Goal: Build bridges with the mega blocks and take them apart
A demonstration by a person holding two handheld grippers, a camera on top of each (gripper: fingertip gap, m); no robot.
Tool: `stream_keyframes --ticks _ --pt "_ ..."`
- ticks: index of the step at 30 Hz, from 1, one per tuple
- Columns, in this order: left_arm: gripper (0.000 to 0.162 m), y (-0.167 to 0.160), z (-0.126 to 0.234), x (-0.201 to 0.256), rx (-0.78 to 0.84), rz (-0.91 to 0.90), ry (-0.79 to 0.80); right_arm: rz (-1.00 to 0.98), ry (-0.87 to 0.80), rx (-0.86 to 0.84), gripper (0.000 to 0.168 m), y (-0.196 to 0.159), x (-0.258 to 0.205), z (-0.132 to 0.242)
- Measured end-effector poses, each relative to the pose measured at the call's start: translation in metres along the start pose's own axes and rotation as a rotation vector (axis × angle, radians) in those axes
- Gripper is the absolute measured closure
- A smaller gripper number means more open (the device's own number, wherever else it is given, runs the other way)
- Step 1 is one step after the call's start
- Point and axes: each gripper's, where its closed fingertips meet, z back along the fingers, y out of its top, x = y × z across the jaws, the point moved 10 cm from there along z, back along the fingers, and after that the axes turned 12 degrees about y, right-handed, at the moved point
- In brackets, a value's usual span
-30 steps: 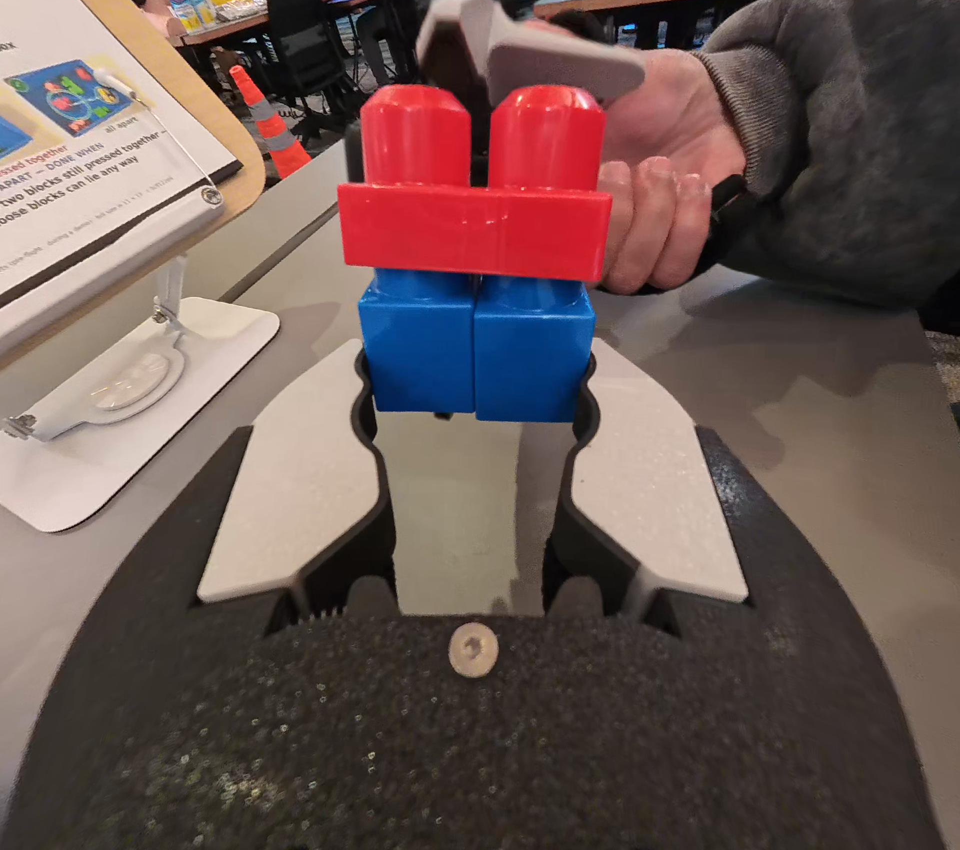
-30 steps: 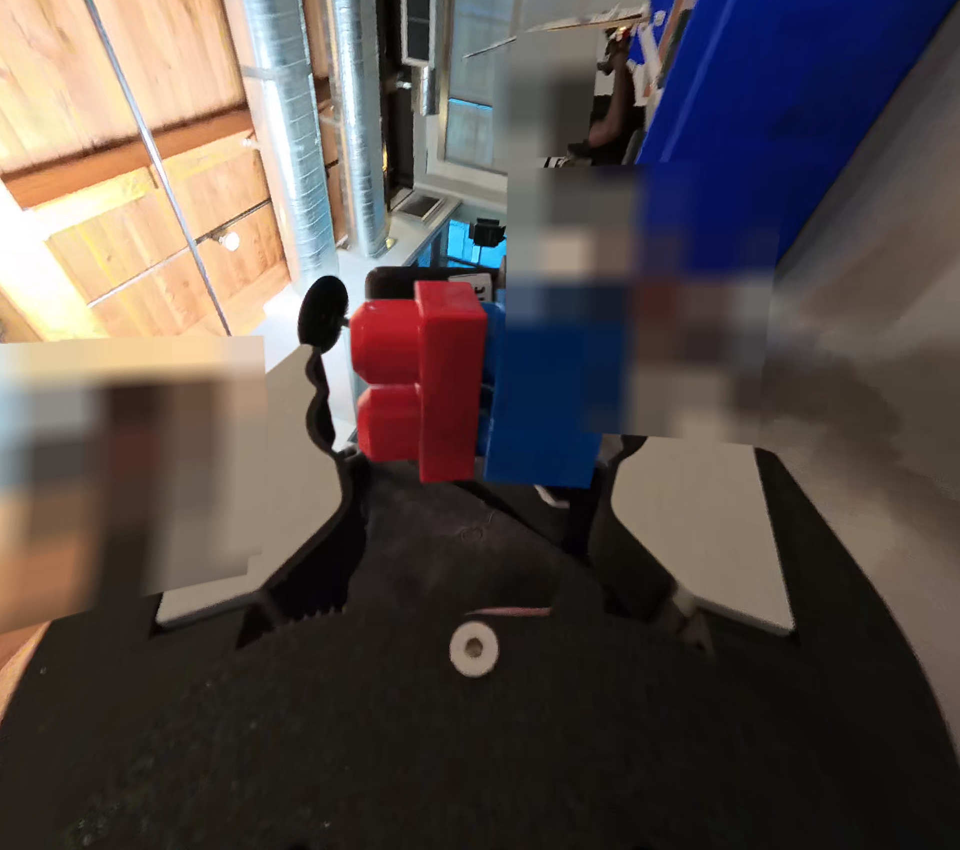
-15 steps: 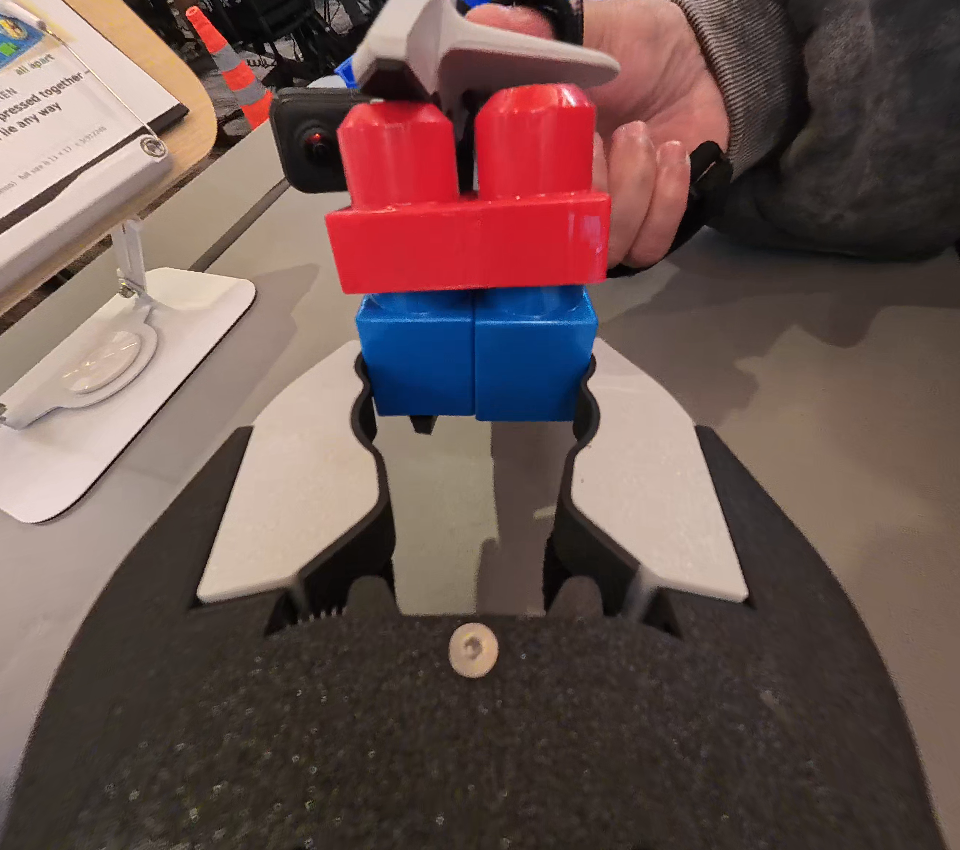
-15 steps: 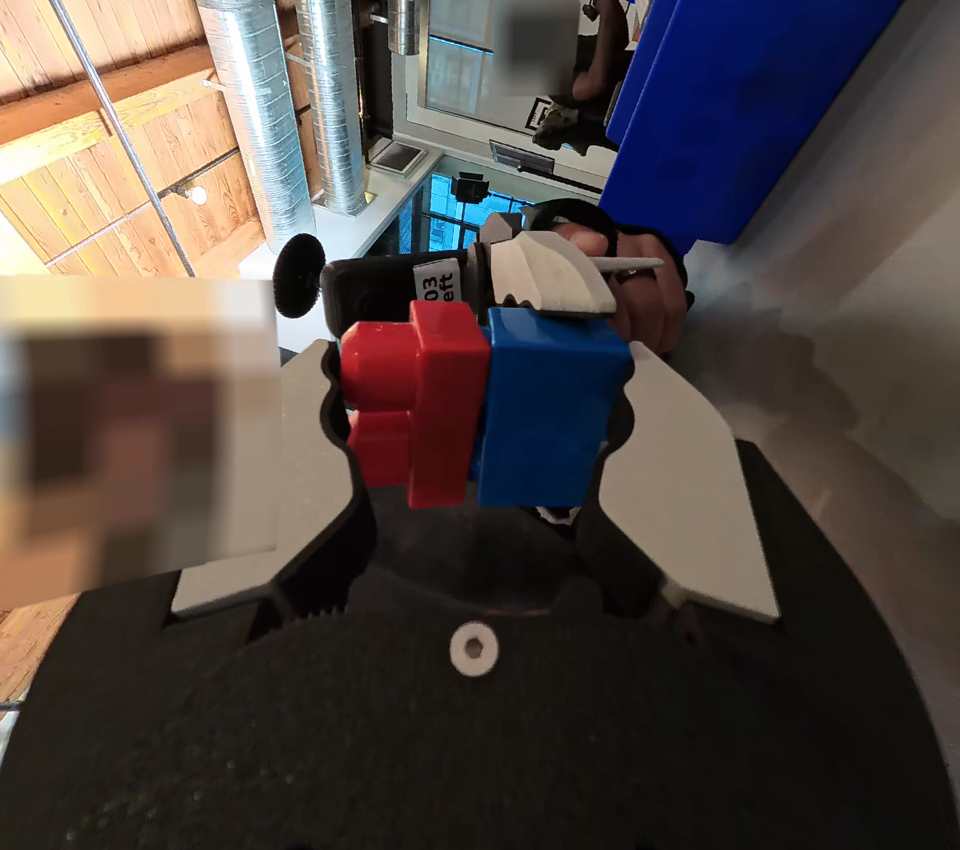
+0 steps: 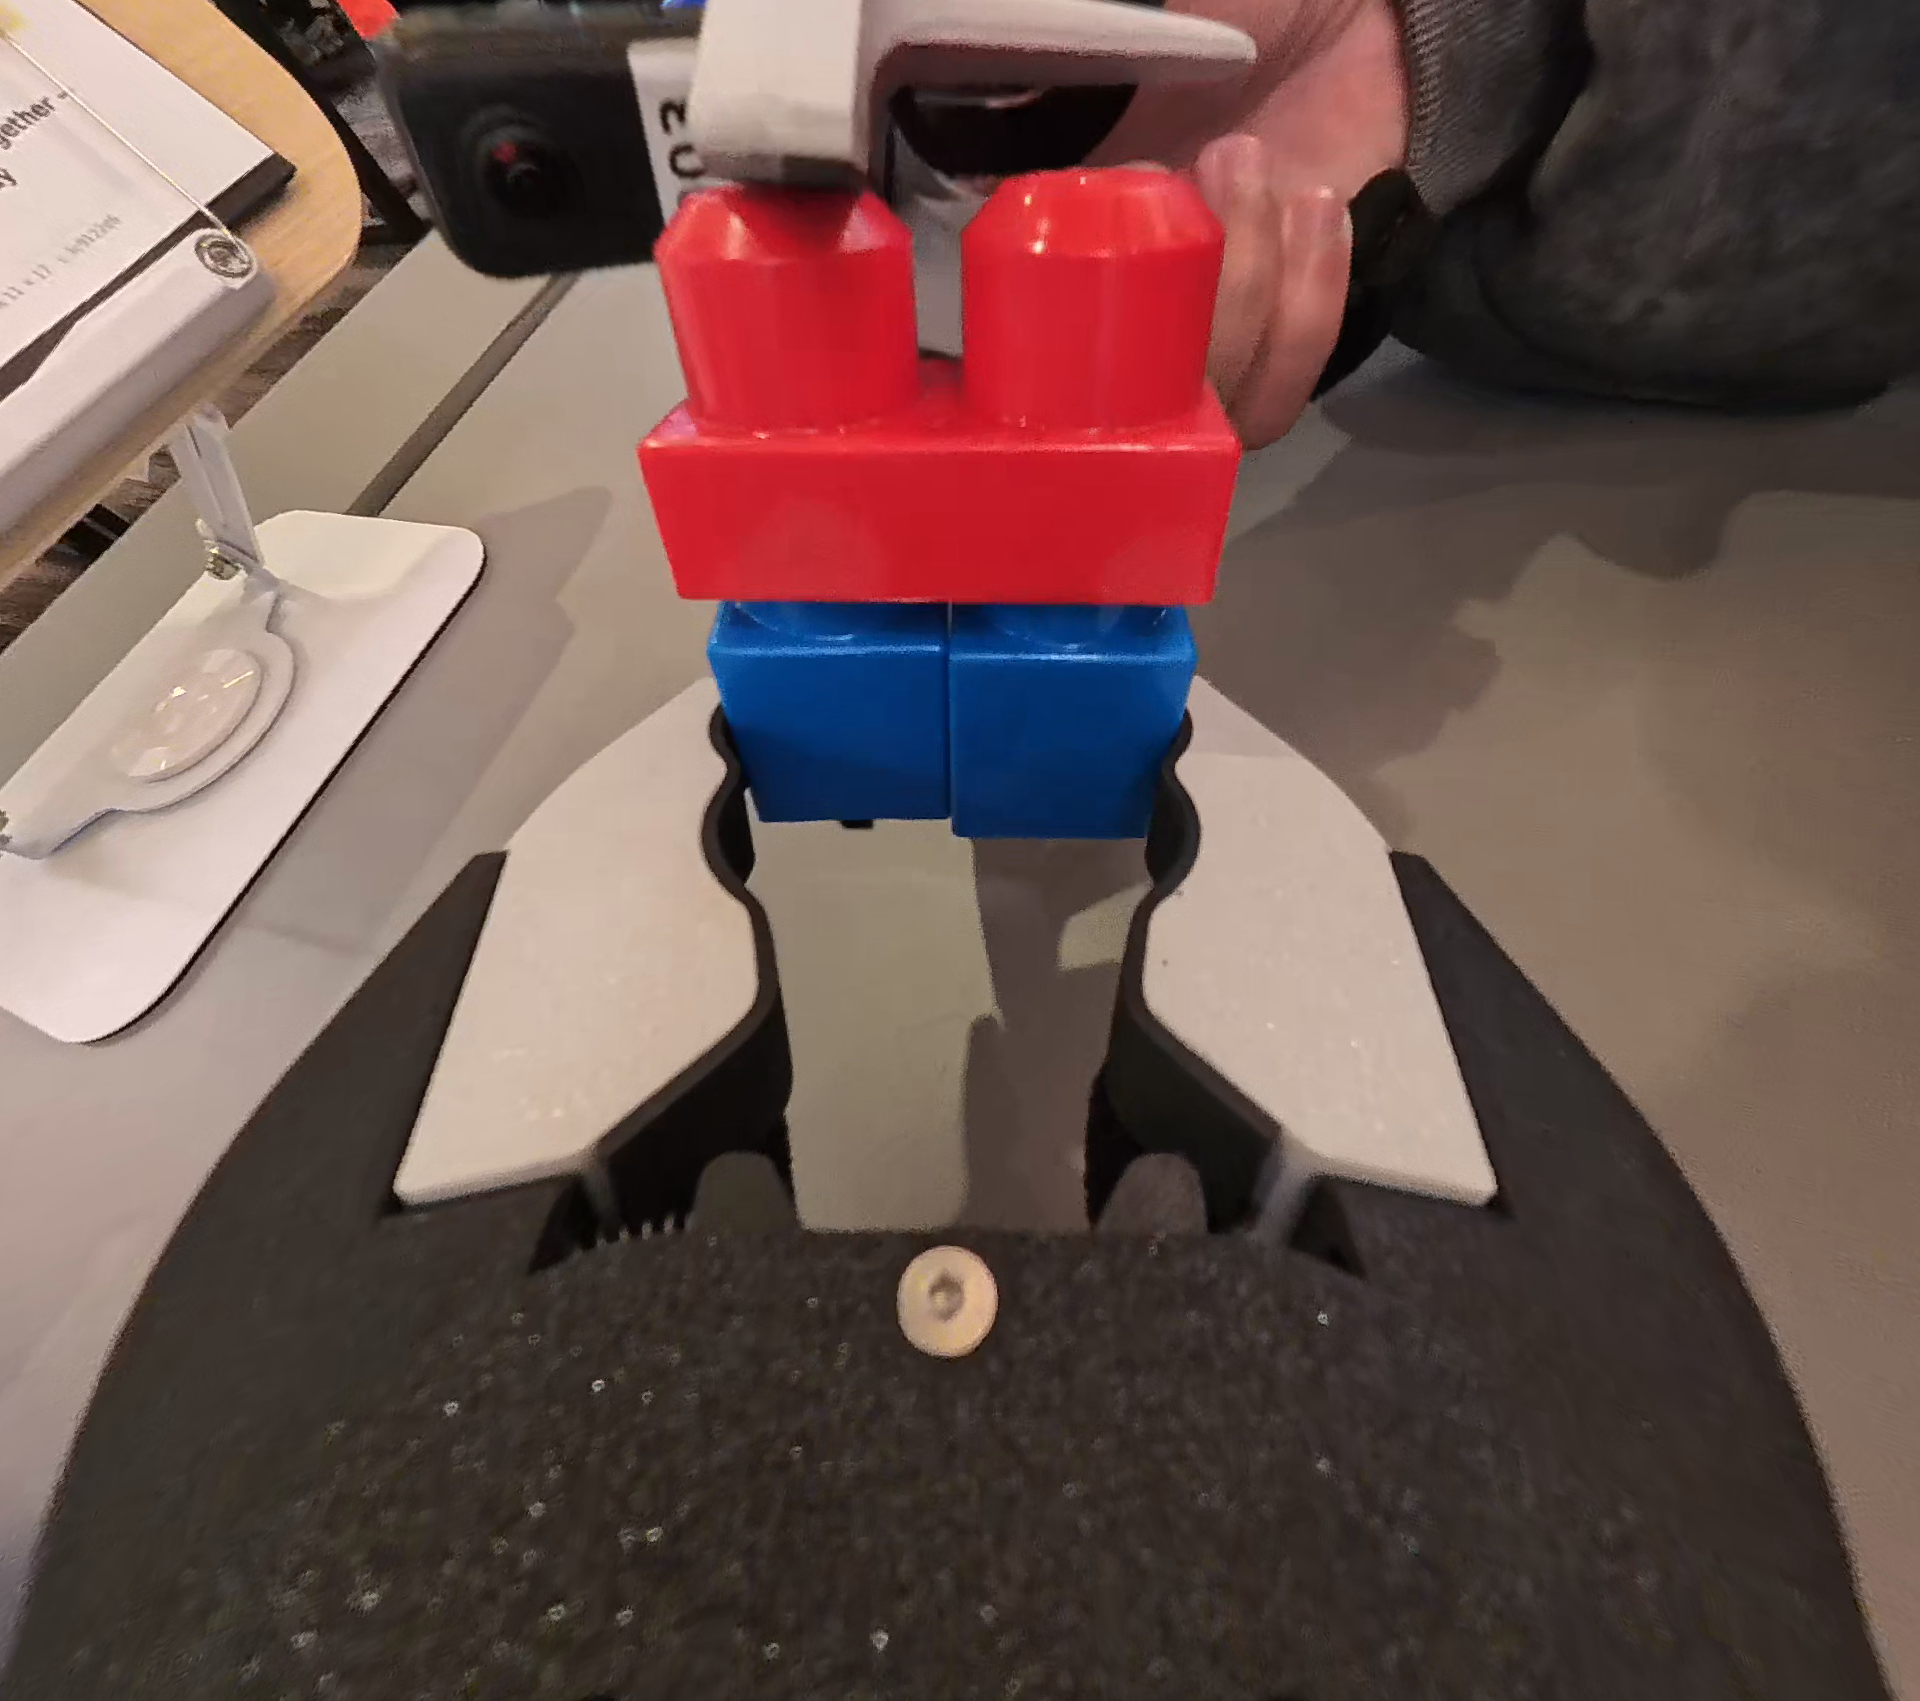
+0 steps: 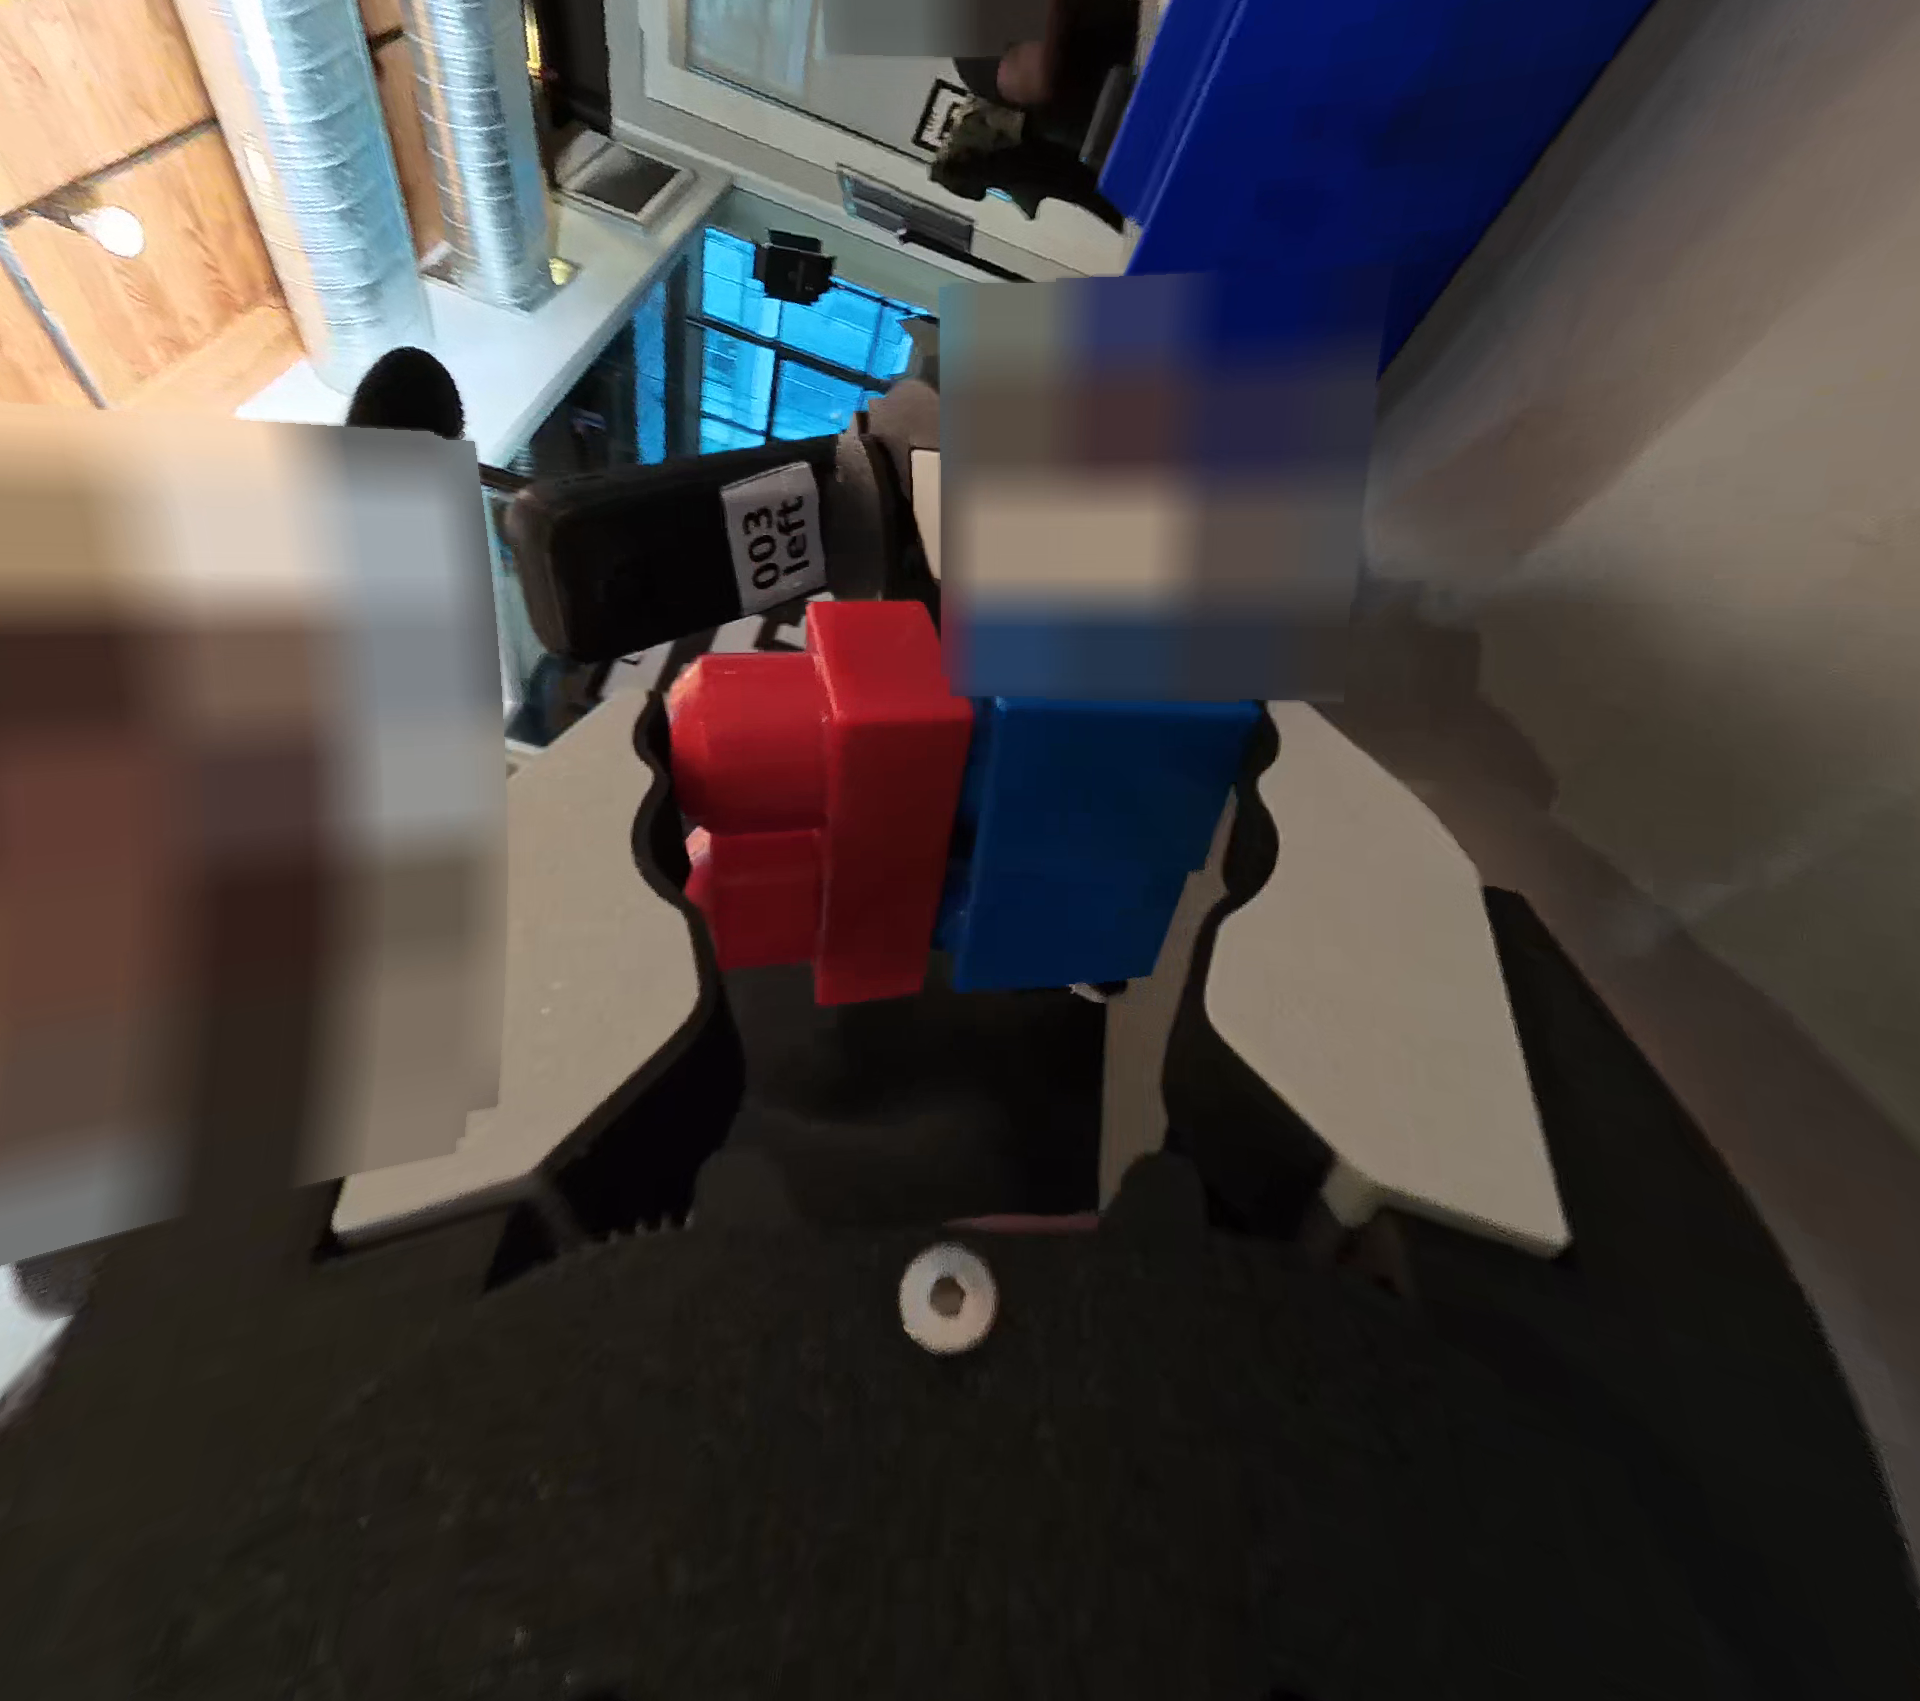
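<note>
A: Left wrist view: the left gripper clamps two blue blocks side by side between its fingertips, above a grey table. A red block sits pressed on top, studs up.

B: And behind it?

A: One grey finger of the right gripper rests on the left stud. A hand in a grey sleeve holds that tool. A sign stand is off to the left.

B: The right wrist view?

A: The right gripper spans the stack sideways, one finger at the red studs, the other at the blue base; whether it squeezes, I cannot tell. A blue bin lies beyond.
</note>
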Motion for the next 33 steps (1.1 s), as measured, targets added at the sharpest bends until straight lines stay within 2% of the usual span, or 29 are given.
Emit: stream_keyframes --ticks 1,8,18,25,28,31,33 --pt "0.088 -0.001 0.0 -0.001 -0.005 -0.001 0.001 0.015 -0.022 0.009 0.063 0.001 -0.001 0.0" --pt "0.088 -0.004 -0.003 0.001 -0.052 -0.03 0.023 0.033 -0.069 0.029 0.067 -0.002 0.005 0.001" --pt "0.088 0.0 -0.003 -0.003 -0.014 0.017 0.061 0.093 0.006 0.171 0.069 -0.006 0.006 0.0" --pt "0.088 0.0 0.0 -0.003 0.03 0.003 0.063 0.117 0.041 0.183 0.072 -0.006 0.003 -0.001" --pt "0.088 0.0 0.005 -0.007 0.047 0.012 0.085 0.08 0.077 0.192 0.051 -0.01 0.001 0.005" --pt "0.088 -0.002 0.005 -0.009 0.047 0.022 0.089 0.007 0.067 0.154 0.046 -0.022 0.008 0.003" --pt "0.088 -0.002 0.003 -0.008 0.047 0.023 0.079 -0.026 0.106 0.132 0.049 -0.028 0.013 -0.004"
